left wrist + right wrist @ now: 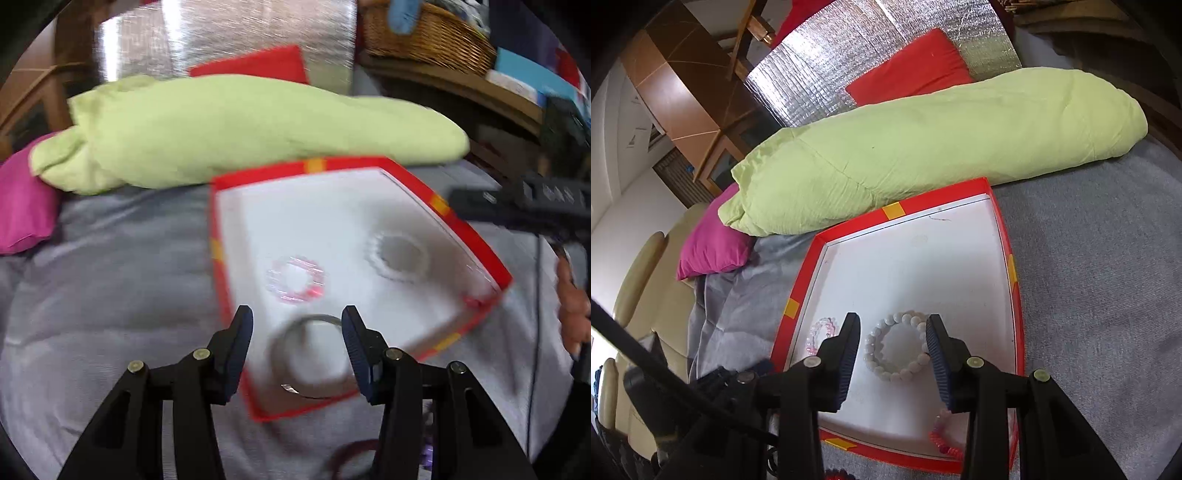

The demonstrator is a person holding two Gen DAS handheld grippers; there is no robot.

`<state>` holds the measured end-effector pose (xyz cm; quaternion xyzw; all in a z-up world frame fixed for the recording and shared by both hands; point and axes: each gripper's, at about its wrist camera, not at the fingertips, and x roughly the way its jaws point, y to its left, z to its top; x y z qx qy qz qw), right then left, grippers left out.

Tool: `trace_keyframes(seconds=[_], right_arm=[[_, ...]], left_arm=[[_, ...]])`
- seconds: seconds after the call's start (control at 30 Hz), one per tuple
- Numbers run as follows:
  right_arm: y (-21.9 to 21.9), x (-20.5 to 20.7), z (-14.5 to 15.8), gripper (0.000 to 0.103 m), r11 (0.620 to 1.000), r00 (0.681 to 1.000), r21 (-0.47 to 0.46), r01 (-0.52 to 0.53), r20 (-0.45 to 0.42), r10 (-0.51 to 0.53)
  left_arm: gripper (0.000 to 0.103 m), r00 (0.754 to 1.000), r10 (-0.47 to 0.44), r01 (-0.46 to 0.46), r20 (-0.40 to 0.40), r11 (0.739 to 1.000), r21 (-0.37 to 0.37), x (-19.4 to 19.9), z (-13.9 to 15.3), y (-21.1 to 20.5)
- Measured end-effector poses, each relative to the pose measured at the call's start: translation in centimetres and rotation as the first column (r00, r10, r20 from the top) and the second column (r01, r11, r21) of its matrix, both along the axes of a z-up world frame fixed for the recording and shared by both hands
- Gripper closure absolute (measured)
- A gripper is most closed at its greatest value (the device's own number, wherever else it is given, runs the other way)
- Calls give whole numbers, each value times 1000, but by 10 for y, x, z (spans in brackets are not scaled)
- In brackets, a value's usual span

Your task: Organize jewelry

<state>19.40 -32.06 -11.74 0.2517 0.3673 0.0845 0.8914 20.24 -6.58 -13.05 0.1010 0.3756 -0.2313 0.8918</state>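
Red-rimmed tray (pixel 997 192) w/ white flat floor and yellow tape patches, lying on grey woven bedcover (pixel 1089 258). Right gripper (pixel 892 334) over tray's near half, jaws spread wide, nothing pinched; ribbed dark-blue pads (pixel 849 354) either side of white bead bracelet (pixel 895 347), no contact visible. Bracelet a closed ring of smooth round matte beads, flat on tray floor, opening facing up, no clear long axis. Pale pink translucent bead bracelet (pixel 822 334) just left of left pad, near tray's left rim, partly hidden. Pink/red coil-type bracelet (pixel 943 434) at tray's near right corner, partly behind finger. Left view heavily motion-blurred: left gripper (pixel 297 323) w/ jaws spread, empty, above thin metal bangle (pixel 308 356) lying flat at tray (pixel 472 236) near corner; circular, smooth, shiny. Further in, blurred pink ring (pixel 297 280) and white bead ring (pixel 397 256), both flat. Dark ring (pixel 351 458) on cover below tray, partly hidden. Lime-green soft quilted bolster (pixel 923 147) along tray's far rim, long axis left-right. Magenta cushion (pixel 713 240) at its left end, red cushion (pixel 912 66) behind against silver foil panel (pixel 831 74).
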Motion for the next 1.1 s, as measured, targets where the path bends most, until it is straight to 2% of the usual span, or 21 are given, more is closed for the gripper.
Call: trace_keyframes(seconds=[0.1, 0.23, 0.37, 0.5, 0.67, 0.77, 0.9, 1.07, 1.1], right_arm=[[1, -6, 2, 63, 1000, 1000, -1, -5, 8, 5], [3, -17, 6, 63, 1000, 999, -10, -26, 19, 26], [7, -34, 11, 63, 998, 997, -30, -63, 35, 64], [15, -58, 19, 63, 992, 993, -72, -100, 59, 104], [27, -93, 22, 63, 987, 987, -84, -137, 78, 143], [38, -111, 16, 63, 983, 984, -86, -165, 48, 170], [57, -124, -8, 65, 976, 979, -84, -200, -44, 197], [65, -113, -40, 70, 975, 965, -33, -219, -157, 211], [64, -110, -45, 74, 977, 962, -15, -214, -177, 208]], left_arm=[[52, 996, 82, -81, 19, 995, -62, 4, 8, 21], [52, 993, 121, -118, 10, 985, -127, 4, 18, 40], [52, 993, 118, -116, 5, 984, -137, -11, 24, 54], [52, 995, 95, -101, -41, 981, -165, -41, 22, 69], [52, 989, 44, -74, -142, 973, -219, -68, 11, 82], [52, 978, -6, -53, -210, 961, -272, -75, 5, 84], [52, 957, -51, -41, -284, 951, -307, -80, -6, 79], [53, 931, -90, -56, -353, 922, -383, -74, -15, 78], [53, 926, -93, -63, -365, 917, -393, -72, -17, 77]])
